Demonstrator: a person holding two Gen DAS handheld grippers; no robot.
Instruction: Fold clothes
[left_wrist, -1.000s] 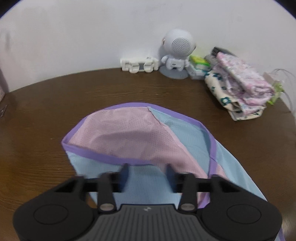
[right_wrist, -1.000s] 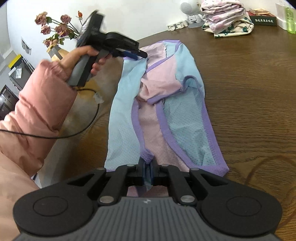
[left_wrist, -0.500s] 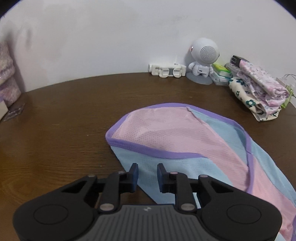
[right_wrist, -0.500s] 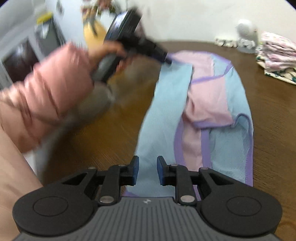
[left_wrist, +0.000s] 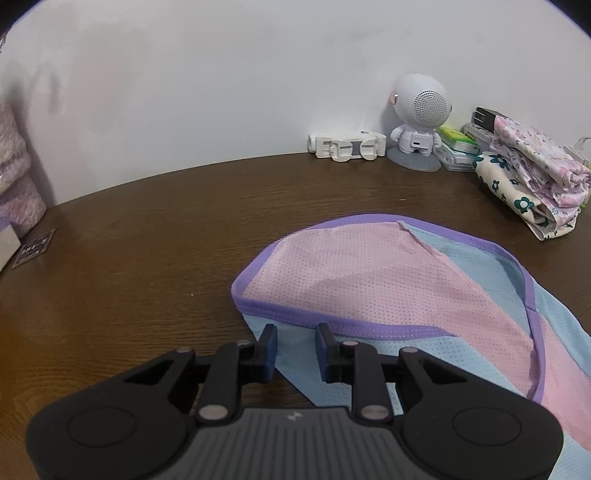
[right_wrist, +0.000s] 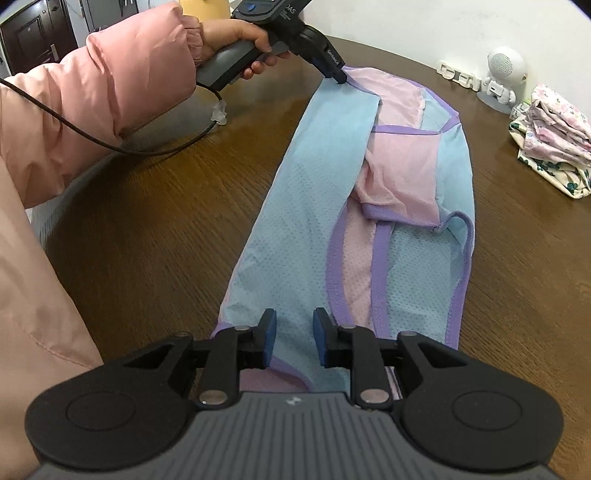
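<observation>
1. Two grippers work one garment (left_wrist: 388, 291), a pink and light-blue mesh piece with purple trim, spread on the brown wooden table (left_wrist: 147, 240). In the left wrist view the left gripper (left_wrist: 295, 345) hangs over the garment's near blue edge. Its jaws are parted and opening; blue cloth shows in the gap, and neither pad presses on it. The pink panel lies just beyond the fingertips and runs off to the right. At the far table edge stand a white robot figure (left_wrist: 419, 122) and a white folded bracket (left_wrist: 347, 147), with a stack of folded floral clothes (left_wrist: 528, 177) further right.

2. In the right wrist view the garment (right_wrist: 321, 206) stretches lengthwise away from the right gripper (right_wrist: 294, 338), which is over its near end. Those jaws are also apart and opening, with blue cloth seen between them but not pinched. At the far end, the left gripper (right_wrist: 338, 75), held by a hand (right_wrist: 236, 37) in a pink sleeve (right_wrist: 110, 81), has its tip down at the garment's far blue corner.
</observation>
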